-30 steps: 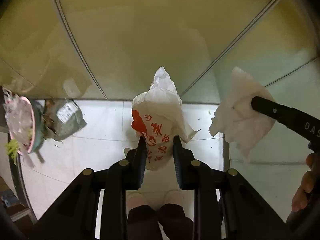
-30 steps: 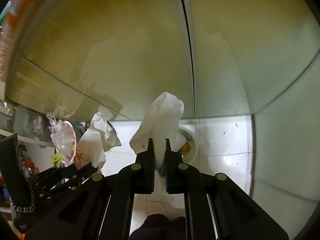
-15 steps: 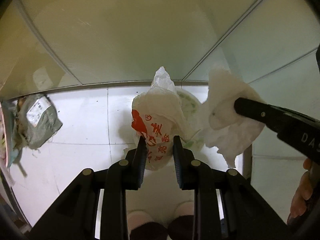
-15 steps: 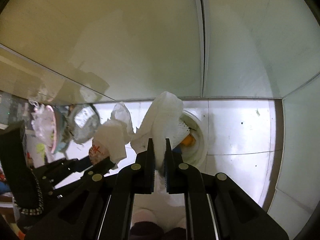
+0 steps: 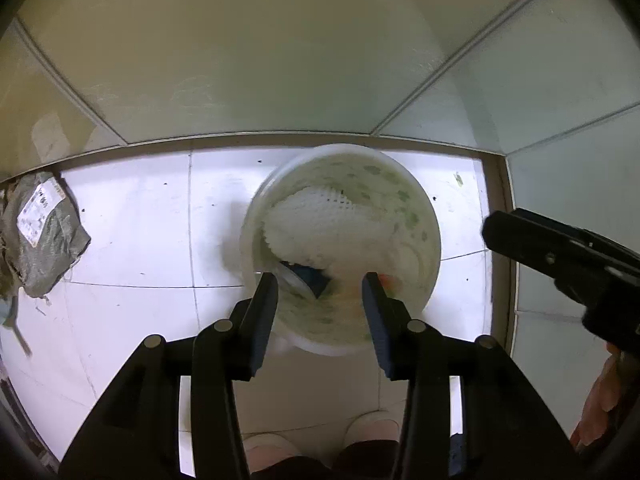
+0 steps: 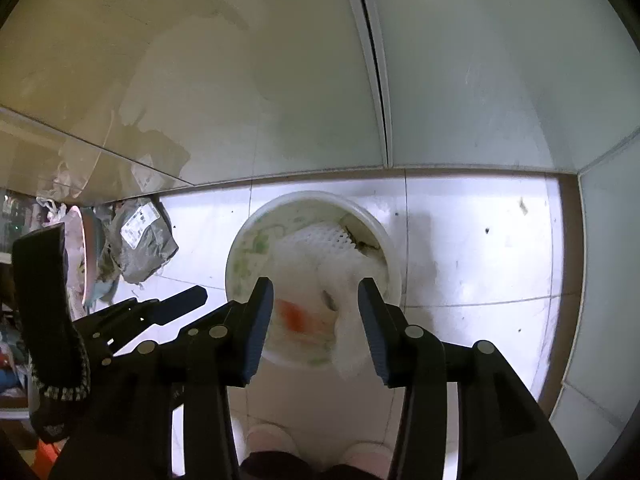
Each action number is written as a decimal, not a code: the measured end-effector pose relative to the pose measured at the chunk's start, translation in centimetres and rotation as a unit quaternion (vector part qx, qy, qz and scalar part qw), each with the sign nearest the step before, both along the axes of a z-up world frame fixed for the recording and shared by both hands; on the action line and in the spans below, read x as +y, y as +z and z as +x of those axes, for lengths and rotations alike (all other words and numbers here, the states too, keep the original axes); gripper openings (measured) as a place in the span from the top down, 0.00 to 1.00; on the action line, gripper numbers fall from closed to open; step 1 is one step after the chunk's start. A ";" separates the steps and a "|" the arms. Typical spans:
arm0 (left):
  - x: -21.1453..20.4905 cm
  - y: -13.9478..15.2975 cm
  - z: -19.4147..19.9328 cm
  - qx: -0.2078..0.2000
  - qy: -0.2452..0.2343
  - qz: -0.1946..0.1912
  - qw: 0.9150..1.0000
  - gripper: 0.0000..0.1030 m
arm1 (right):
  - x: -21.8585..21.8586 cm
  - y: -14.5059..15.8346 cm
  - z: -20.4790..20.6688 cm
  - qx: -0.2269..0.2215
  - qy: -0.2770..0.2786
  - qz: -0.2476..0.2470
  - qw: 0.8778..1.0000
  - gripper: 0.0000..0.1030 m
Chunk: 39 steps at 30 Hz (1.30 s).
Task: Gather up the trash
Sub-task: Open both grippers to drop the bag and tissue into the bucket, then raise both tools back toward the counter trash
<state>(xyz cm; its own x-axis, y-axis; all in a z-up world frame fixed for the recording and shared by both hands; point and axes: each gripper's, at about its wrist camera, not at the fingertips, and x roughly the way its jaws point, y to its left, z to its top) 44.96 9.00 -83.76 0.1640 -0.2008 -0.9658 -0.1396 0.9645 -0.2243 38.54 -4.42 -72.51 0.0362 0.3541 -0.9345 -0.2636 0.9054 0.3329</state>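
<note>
A white round bin (image 5: pixel 424 216) (image 6: pixel 240 248) stands on the tiled floor, with white foam netting (image 5: pixel 320 216) (image 6: pixel 316 240) and other trash inside. My left gripper (image 5: pixel 320 292) hangs just above the bin with its jaws opening and nothing pressed between them. The white bag with red print (image 6: pixel 300 318), blurred, drops into the bin. My right gripper (image 6: pixel 314 300) is also over the bin, jaws opening; the white tissue (image 6: pixel 352 340) falls loose between its fingers, touching neither pad. The right gripper (image 5: pixel 560 256) shows at the right of the left wrist view.
A crumpled grey parcel bag (image 5: pixel 40 232) (image 6: pixel 142 244) lies on the floor left of the bin. Further left stands a pink-rimmed container (image 6: pixel 86 256) with plastic. Pale walls meet in a corner behind the bin. The person's shoes (image 5: pixel 372 432) are below the grippers.
Both grippers sank toward the bin and opened. The printed bag left the left jaws and the tissue left the right jaws; both are falling into the bin.
</note>
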 end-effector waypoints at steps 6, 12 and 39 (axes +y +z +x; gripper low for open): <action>1.4 4.6 -1.2 -0.011 0.014 0.013 1.000 0.58 | -0.5 3.5 -0.8 -0.001 0.002 -0.021 1.000 0.61; 1.9 14.6 -3.3 -0.020 0.025 0.006 0.999 0.58 | -1.2 12.2 -1.9 -0.006 0.001 -0.038 0.999 0.61; 3.3 63.1 -11.2 -0.237 -0.008 0.035 0.971 0.54 | -3.3 56.2 -8.4 -0.230 -0.051 -0.005 0.972 0.60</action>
